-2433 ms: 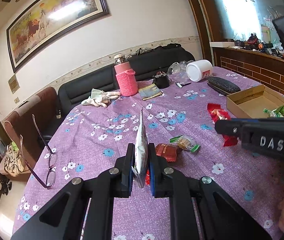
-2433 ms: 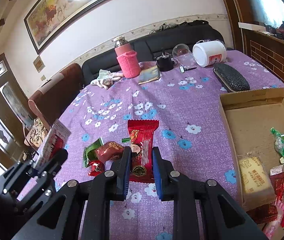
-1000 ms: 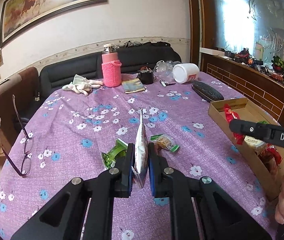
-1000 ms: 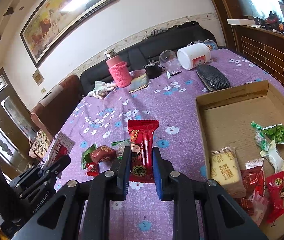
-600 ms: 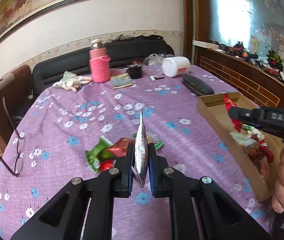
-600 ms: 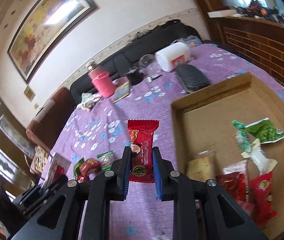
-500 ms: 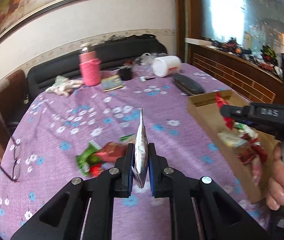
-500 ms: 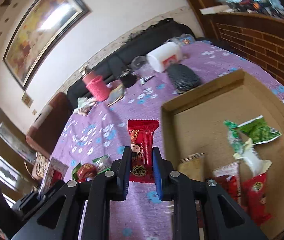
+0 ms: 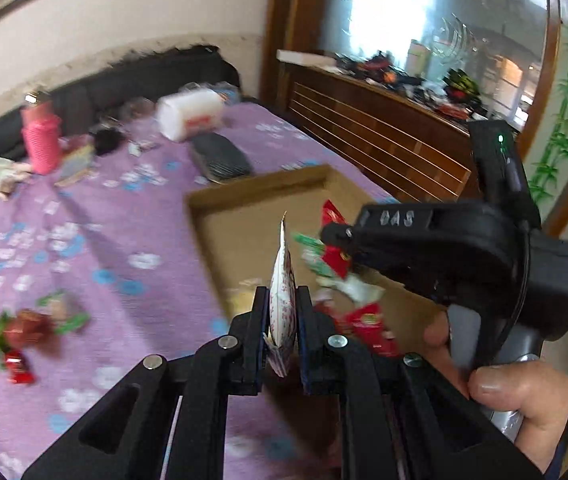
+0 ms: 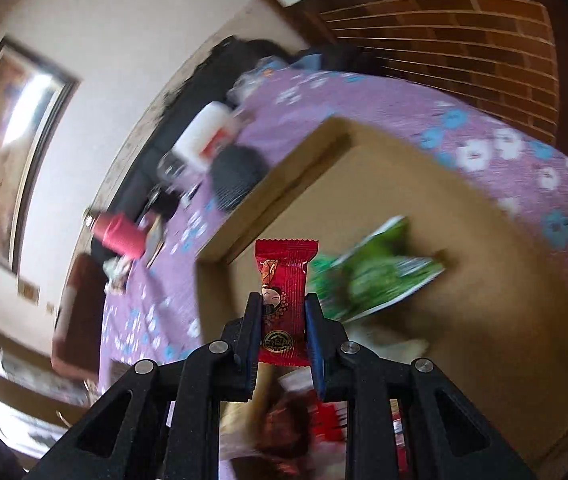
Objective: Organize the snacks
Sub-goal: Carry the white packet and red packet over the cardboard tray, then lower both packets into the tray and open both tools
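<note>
In the left wrist view, the left tongs (image 9: 282,334) are clamped on a thin white snack packet (image 9: 282,300) with a red pattern, held edge-on and upright between the pads. It hangs above the near left wall of a shallow cardboard box (image 9: 260,190) that sits on the desk (image 9: 84,240), which is covered with a purple flowered cloth. The right tongs (image 9: 333,236) reach in from the right over the box, a hand (image 9: 523,396) gripping their handle, with a red packet at their tips. Several wrapped snacks (image 9: 24,328) lie on the cloth well left of the box; others lie blurred inside it.

In the right wrist view, the right tongs (image 10: 282,330) are closed on a red snack packet (image 10: 284,300), upright and facing the camera, above the box interior (image 10: 463,280). A green packet (image 10: 375,280) lies on the box floor just right of it.
</note>
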### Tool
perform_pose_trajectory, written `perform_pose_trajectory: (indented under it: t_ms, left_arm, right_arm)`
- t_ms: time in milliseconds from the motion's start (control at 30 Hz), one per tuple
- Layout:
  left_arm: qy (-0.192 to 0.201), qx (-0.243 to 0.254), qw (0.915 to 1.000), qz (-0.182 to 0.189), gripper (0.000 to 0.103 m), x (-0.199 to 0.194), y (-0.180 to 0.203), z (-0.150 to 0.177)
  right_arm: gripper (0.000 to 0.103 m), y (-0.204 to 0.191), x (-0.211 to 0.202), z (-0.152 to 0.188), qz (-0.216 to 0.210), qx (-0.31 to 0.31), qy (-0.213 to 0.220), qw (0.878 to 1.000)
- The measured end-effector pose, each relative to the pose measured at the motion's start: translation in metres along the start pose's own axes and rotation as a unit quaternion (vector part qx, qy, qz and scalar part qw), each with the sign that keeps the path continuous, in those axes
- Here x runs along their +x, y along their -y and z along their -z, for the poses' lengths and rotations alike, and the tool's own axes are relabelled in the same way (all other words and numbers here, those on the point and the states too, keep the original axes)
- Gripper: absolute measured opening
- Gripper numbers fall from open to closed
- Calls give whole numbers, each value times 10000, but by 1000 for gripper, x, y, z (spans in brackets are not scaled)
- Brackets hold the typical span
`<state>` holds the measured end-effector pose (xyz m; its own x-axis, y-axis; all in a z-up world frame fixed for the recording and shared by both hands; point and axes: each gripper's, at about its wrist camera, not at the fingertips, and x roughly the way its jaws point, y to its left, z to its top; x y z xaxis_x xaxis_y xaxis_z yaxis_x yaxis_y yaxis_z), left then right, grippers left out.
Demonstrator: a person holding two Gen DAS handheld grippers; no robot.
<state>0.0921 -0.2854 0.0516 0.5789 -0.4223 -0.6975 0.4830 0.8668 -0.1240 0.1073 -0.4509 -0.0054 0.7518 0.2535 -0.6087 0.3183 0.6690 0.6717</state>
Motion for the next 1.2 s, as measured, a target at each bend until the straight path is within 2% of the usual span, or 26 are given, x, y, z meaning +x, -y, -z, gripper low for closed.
perform_pose_trajectory:
  t_ms: [167, 233, 367, 1033, 1200]
  left_arm:
    - [-348, 57, 9992, 184, 12, 36, 14, 9]
    - [-333, 72, 9990, 277, 12, 39, 14, 10]
    - [-321, 130, 9984, 451, 12, 39, 13, 14]
    - [-245, 27, 9969, 742, 12, 31, 5, 20]
    - [-120, -55, 9968, 793, 21, 23, 2, 18]
  right_arm:
    - [21, 14, 1, -8, 187, 200, -60, 9996]
    - [21, 13, 2, -8, 300, 153, -73, 9994]
    - [21, 10, 3, -7, 425, 89, -109, 9990]
    - [25, -6, 3, -1, 693, -301, 22, 9971]
    - [28, -8, -6, -1, 715, -328, 192, 9967]
